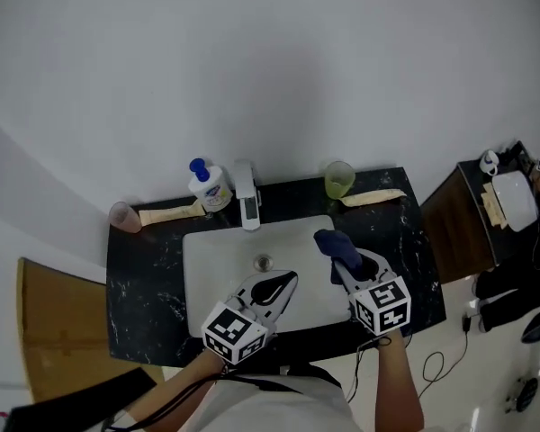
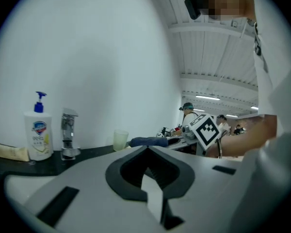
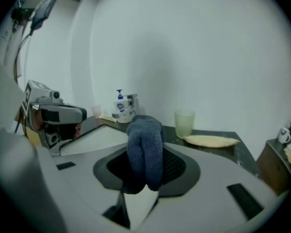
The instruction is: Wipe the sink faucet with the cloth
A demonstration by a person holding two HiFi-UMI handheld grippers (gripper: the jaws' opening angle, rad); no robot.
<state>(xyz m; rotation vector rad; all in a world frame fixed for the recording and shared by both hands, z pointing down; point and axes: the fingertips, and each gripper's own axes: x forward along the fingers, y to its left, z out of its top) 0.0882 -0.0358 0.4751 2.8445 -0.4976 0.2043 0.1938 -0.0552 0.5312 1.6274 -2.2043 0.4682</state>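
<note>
- Behind the sink's (image 1: 207,264) back rim stands the faucet (image 1: 245,194), with nothing on it. The blue cloth (image 1: 336,245) is well apart from it, over the sink's right side.
- The right gripper (image 1: 349,270) has its fingers pinching the cloth, which bulges out ahead of them.
- The step in hand looks like bringing the cloth in. Next comes a reach forward and left onto the spout.
- The left gripper (image 1: 286,283) hovers over the sink, fingers pressed together, empty.
- Room is tight on the bench (image 1: 144,282): the soap bottle (image 1: 208,187) is just beside the faucet and the wall is close behind. The green cup (image 1: 339,180) stands apart.

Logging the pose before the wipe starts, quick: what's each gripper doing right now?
Left gripper: closed, nothing in it.
Right gripper: closed on the blue cloth.
</note>
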